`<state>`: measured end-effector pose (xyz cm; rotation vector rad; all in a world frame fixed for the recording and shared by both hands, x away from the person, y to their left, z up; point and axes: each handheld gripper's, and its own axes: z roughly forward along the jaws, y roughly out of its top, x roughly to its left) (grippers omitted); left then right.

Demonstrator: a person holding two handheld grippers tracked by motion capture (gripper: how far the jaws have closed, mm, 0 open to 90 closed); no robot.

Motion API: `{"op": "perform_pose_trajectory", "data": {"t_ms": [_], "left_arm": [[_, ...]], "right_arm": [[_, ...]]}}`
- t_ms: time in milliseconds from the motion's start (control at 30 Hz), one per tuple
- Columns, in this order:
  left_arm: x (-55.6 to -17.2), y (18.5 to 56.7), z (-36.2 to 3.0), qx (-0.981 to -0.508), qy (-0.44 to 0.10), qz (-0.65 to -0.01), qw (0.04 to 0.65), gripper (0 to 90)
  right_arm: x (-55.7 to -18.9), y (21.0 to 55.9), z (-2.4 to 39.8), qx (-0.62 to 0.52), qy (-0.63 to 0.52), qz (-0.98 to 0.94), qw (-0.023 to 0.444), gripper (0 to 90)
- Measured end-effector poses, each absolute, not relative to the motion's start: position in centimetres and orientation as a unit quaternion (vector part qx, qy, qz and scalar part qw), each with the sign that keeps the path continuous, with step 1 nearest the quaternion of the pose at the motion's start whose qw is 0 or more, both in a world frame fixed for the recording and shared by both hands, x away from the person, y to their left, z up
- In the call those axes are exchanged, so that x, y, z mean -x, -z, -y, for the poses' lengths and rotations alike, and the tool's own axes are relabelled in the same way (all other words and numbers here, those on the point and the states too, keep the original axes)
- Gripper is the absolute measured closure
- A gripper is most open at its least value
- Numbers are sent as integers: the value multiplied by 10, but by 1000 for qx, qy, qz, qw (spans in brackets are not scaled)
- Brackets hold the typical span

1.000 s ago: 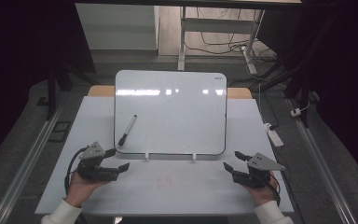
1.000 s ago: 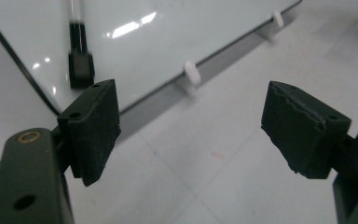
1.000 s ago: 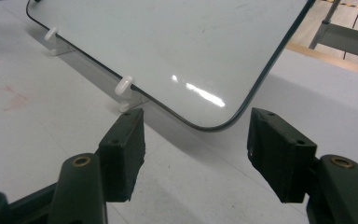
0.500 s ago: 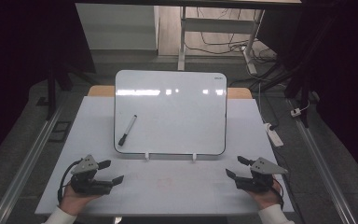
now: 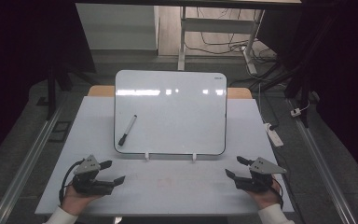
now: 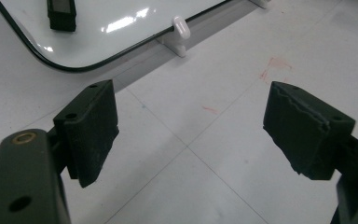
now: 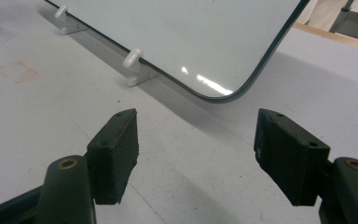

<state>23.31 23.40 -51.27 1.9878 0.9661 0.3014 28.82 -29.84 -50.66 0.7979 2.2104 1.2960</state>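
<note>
A white board (image 5: 170, 112) leans on two white clips (image 5: 147, 156) at the middle of the pale table (image 5: 177, 196). A black-capped marker (image 5: 127, 130) lies on the board's lower left part. My left gripper (image 5: 115, 171) rests at the near left, open and empty, in front of the board's lower left corner. Its own view shows the jaws (image 6: 191, 135) wide apart over bare table, with the marker's cap (image 6: 61, 11) far ahead. My right gripper (image 5: 233, 166) sits at the near right. Its jaws (image 7: 196, 154) have just been opening, with nothing between them, and face the board's corner (image 7: 191, 37).
Faint red marks (image 5: 165, 182) stain the table between the two grippers. A white power strip (image 5: 273, 135) lies off the table's right edge on the floor. Metal rails run along both sides, and a desk frame with cables stands behind the table.
Both hands have slid back a little toward the near edge of the table. The board and marker have not moved.
</note>
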Motion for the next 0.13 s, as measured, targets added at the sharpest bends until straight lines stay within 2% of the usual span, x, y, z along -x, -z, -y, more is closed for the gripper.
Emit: {"op": "perform_pose_trajectory", "data": {"t_ms": [133], "left_arm": [[-234,513,-235,-799,-119,-391,440,184]], "right_arm": [[-288,507,298,-287,-471,-803,225,303]]}}
